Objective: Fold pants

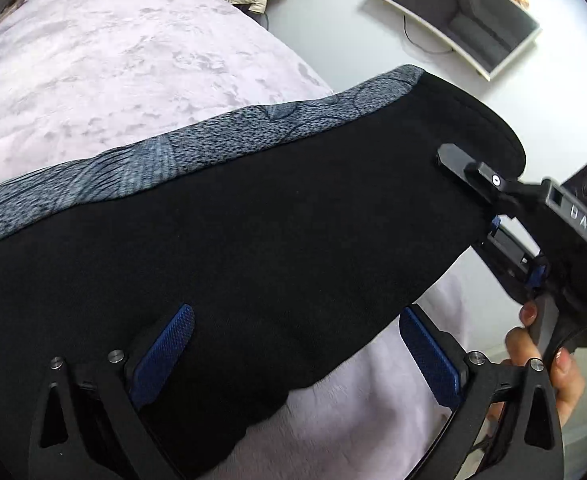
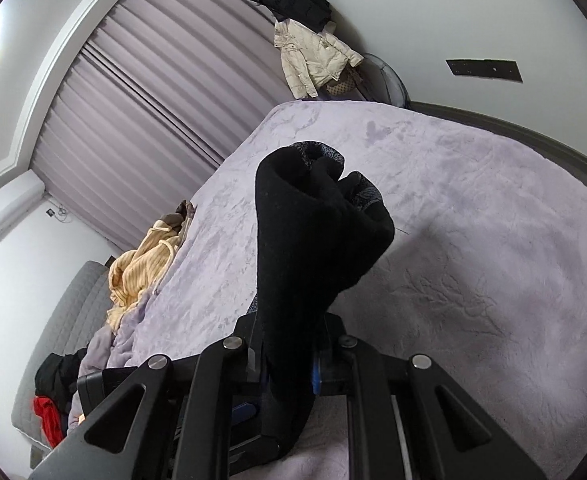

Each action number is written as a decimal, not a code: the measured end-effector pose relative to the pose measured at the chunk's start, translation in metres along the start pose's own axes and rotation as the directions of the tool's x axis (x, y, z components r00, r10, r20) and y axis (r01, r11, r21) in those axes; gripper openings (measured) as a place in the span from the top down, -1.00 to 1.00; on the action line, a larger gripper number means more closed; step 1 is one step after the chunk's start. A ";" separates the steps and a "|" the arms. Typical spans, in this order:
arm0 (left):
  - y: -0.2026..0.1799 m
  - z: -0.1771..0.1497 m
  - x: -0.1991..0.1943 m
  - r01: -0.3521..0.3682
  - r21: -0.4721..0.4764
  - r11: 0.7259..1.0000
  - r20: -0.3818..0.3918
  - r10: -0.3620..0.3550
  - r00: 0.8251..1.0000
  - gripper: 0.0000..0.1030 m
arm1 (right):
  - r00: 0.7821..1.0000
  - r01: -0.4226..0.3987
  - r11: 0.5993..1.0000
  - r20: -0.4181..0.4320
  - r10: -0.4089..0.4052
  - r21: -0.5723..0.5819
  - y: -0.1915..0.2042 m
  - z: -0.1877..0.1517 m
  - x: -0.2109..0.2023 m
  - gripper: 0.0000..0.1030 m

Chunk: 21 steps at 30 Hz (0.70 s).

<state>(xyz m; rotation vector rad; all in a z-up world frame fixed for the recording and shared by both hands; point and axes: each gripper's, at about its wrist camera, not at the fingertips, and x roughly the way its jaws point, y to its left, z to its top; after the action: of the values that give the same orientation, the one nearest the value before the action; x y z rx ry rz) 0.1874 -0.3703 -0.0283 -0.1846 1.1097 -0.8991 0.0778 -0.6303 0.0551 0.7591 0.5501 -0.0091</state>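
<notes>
Left gripper [image 1: 293,354]: jaws spread wide, blue-padded fingers [image 1: 165,354] either side of black cloth, not pinching it; the left pad lies against the fabric, the right pad stands clear over the bed. Right gripper [image 2: 289,364]: jaws closed tight on a bunched end of the pants [image 2: 313,236], which rise from it in thick rolled folds; in the left view it clamps the pants' far right end, a bare hand [image 1: 549,364] on its handle. Pants [image 1: 253,220]: black, grey patterned band along the upper edge, long axis running left to right, held above the lilac plush bedspread [image 1: 113,68]. Containers: none visible.
</notes>
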 end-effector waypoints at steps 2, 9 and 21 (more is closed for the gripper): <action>0.007 -0.004 -0.024 -0.006 -0.010 1.000 0.029 0.007 1.000 -1.00 | 1.000 -0.008 0.999 0.001 0.009 -0.039 0.017 -0.001 -0.007 0.69; 0.060 -0.048 -0.130 -0.195 -0.044 0.980 0.163 0.200 0.966 -1.00 | 0.999 -0.026 0.957 -0.027 0.020 -0.290 0.112 -0.028 -0.014 0.68; 0.183 -0.123 -0.224 -0.446 -0.283 0.849 0.162 0.500 0.851 -1.00 | 0.916 0.088 0.656 -0.198 -0.350 -0.750 0.247 -0.229 0.119 0.45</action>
<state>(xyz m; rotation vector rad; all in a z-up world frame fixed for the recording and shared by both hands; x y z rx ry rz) 0.1499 -0.0584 -0.0306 -0.1907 0.9787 -0.2869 0.1222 -0.2773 0.0230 -0.1203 0.8920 0.1087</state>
